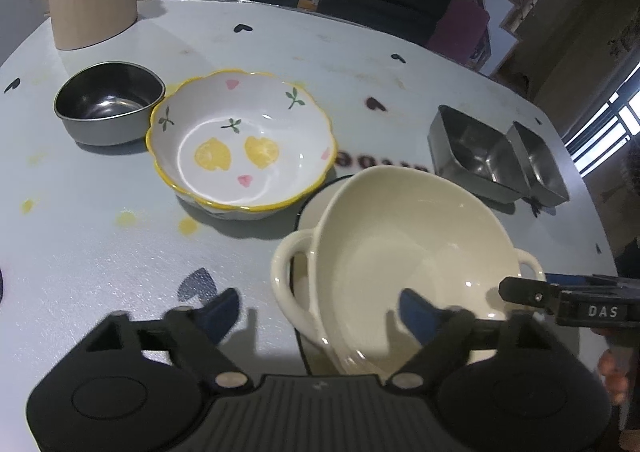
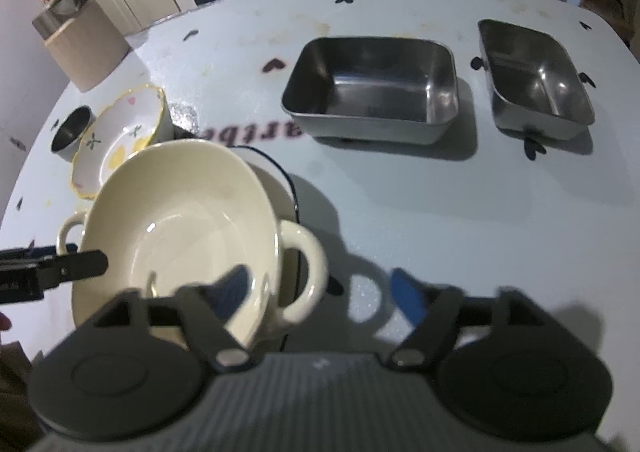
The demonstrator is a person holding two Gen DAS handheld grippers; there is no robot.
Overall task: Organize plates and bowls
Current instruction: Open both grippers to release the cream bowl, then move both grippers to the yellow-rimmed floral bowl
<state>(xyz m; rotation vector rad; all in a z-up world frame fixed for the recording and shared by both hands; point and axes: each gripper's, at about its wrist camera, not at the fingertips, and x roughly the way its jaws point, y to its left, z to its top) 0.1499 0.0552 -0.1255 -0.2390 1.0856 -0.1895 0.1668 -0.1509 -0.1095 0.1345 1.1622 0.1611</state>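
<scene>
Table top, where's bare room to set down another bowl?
Free: the near left table, in front of the flowered bowl; also the stretch in front of the two steel trays, right of the cream bowl. Crowded: the steel bowl touches the flowered bowl, with the cream bowl close beside.

Both views are dim and bluish, with strong fisheye bending and dark corners. Daylight enters through a window (image 1: 608,131) at the right edge of the left view. Soft glare streaks the cream bowl (image 1: 408,252) and steel trays (image 2: 372,87). Shadows fall toward the camera on the counter (image 2: 440,211). The nearby tongs (image 2: 320,292) are blurred.
</scene>
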